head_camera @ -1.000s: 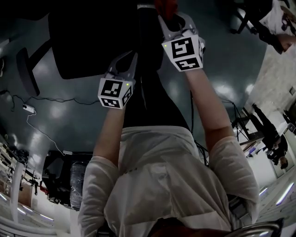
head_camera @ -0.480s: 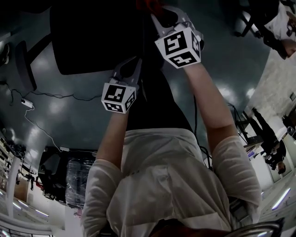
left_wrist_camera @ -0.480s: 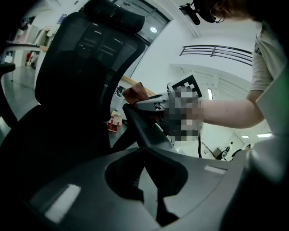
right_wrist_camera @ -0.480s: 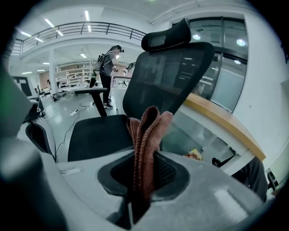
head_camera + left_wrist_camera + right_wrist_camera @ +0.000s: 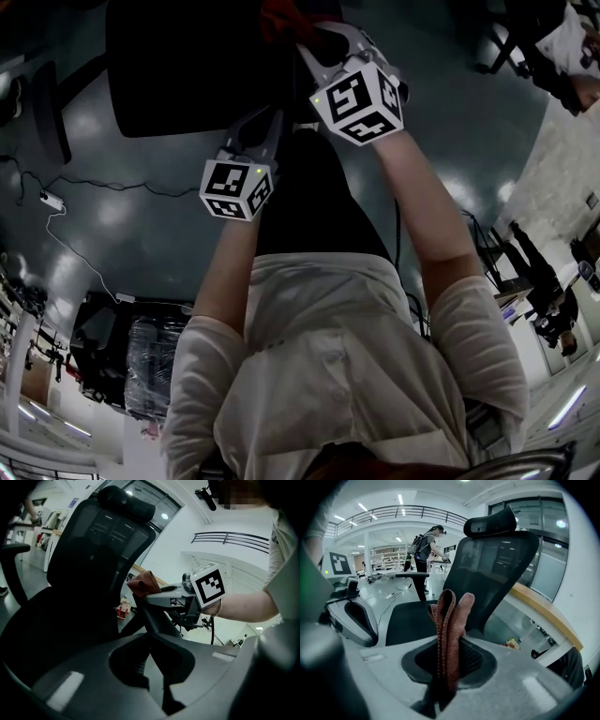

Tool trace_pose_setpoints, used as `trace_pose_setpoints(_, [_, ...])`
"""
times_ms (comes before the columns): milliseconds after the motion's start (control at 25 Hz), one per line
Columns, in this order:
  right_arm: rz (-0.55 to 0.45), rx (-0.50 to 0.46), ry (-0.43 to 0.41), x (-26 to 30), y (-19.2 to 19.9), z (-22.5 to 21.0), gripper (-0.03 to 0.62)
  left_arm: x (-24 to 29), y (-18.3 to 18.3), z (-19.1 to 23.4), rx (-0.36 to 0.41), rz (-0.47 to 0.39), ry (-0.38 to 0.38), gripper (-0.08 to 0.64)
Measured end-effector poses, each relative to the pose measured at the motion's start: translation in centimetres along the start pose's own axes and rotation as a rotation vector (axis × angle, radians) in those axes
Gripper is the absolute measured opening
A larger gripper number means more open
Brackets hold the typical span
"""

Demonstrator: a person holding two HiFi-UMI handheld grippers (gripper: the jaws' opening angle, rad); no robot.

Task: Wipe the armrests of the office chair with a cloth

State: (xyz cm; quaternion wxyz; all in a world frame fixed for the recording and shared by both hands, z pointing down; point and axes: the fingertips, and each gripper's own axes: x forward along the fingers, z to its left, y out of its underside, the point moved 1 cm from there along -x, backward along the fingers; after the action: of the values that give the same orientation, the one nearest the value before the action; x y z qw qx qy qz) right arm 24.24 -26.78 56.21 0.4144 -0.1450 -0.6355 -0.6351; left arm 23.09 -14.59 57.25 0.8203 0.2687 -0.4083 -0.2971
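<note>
The black office chair (image 5: 187, 66) stands in front of me, its mesh back (image 5: 497, 559) upright. The far armrest (image 5: 412, 575) shows as a flat pad on a post, seen from above as a dark bar (image 5: 52, 122). A reddish cloth (image 5: 450, 620) sticks up folded from my right gripper (image 5: 445, 681), which is shut on it. From above, the cloth (image 5: 281, 14) and right gripper (image 5: 305, 33) sit at the chair's near side. My left gripper (image 5: 272, 117) hangs just behind it, jaws together with nothing in them (image 5: 157, 677). The near armrest is hidden under the grippers.
A white cable and power strip (image 5: 42, 199) lie on the glossy grey floor left of the chair. Another person (image 5: 423, 550) stands at a desk in the background. Wrapped equipment (image 5: 145, 361) sits behind me on the left.
My right gripper with the cloth has shifted a little left toward the chair. The left gripper has barely moved.
</note>
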Motion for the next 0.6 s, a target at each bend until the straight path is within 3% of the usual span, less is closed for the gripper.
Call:
trace_pose_setpoints(200, [-0.01, 0.008, -0.025, -1.8, 1.1, 3.0, 0.054, -1.3, 0.4, -0.6, 0.027, -0.027, -0.026, 0.017])
trace_pose_setpoints(400, [0.005, -0.045, -0.021, -3.7, 2.3, 6.2, 0.054, -2.2, 0.9, -1.7, 0.035, -0.037, -0.016, 0.017])
trace_pose_setpoints(600, [0.018, 0.008, -0.033, -5.7, 3.5, 9.6, 0.054, -3.0, 2.2, -2.8, 0.039, -0.016, 0.016, 0.017])
